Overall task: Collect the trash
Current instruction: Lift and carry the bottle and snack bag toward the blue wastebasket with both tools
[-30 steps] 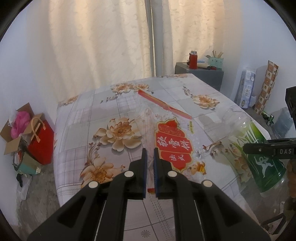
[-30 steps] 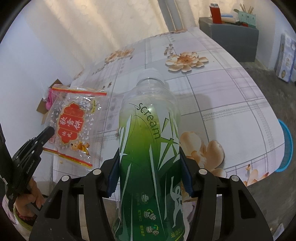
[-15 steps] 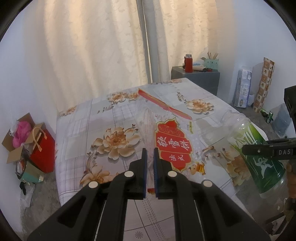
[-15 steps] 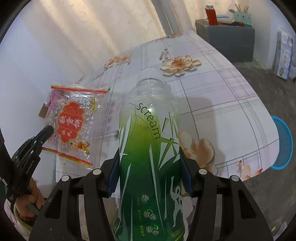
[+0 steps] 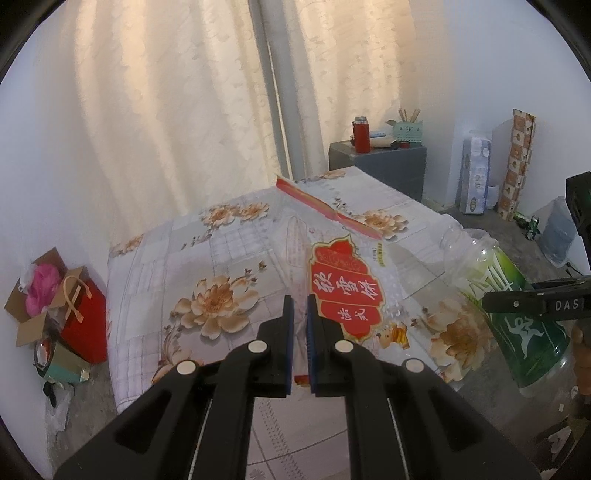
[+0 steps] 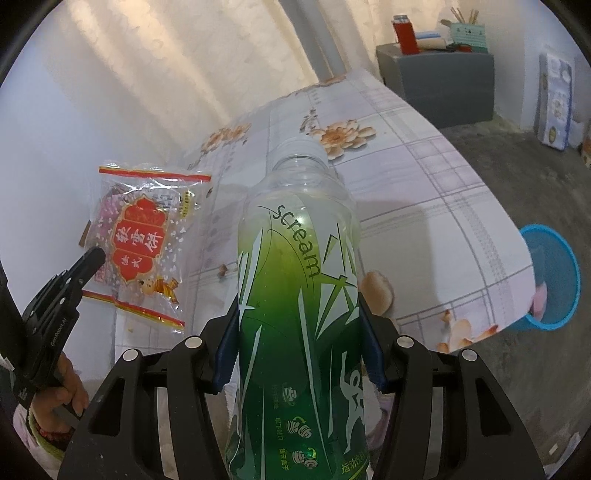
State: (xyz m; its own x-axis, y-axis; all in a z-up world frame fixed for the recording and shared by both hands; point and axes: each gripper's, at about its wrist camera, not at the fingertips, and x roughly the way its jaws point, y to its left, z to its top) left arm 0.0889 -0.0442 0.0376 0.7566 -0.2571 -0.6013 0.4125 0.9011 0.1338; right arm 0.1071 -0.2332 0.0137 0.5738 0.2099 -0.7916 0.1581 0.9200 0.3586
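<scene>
The left gripper (image 5: pixel 300 325) pinched a clear red-labelled snack wrapper (image 5: pixel 343 284). The right gripper (image 6: pixel 299 343) clamped a green-labelled empty plastic bottle (image 6: pixel 299 295). Both had lifted higher above the floral-clothed table (image 6: pixel 424 192) than a second earlier.

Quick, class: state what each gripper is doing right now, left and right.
Left gripper: shut on the clear snack wrapper.
Right gripper: shut on the green plastic bottle.

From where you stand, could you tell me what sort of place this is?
Probably a room in a home: a table with a floral tablecloth, long cream curtains, and a grey cabinet holding a red flask.
</scene>
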